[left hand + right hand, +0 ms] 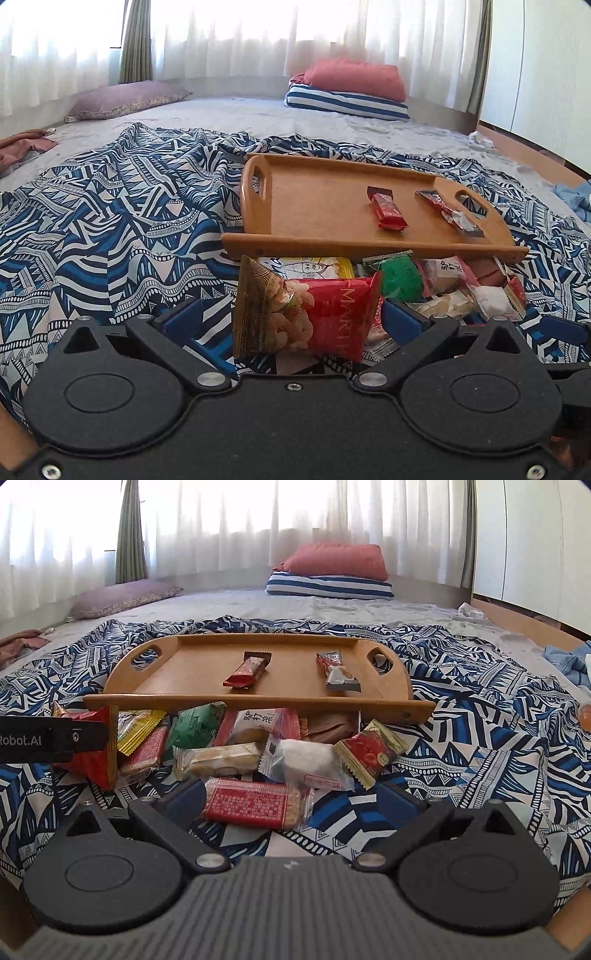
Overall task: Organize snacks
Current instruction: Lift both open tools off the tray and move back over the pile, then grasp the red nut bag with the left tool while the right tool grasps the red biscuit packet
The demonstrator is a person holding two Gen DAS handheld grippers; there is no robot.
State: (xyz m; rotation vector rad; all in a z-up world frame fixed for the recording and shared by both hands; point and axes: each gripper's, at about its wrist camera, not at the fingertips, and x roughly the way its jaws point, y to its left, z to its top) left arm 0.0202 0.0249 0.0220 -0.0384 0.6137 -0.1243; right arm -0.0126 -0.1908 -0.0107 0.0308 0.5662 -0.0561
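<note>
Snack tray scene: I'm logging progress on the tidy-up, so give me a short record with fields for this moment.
surface: patterned bedspread on a bed
tray: wooden tray, handles at both ends
on tray: two snack bars, red bar and dark bar, lying apart
off tray: pile of wrapped snacks in front of the tray's near edge
left gripper: open around a red nut packet
right gripper: open, a red cracker packet between its fingers

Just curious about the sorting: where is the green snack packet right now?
The green snack packet lies in the pile on the patterned bedspread, just in front of the wooden tray, left of centre in the right wrist view.
</note>
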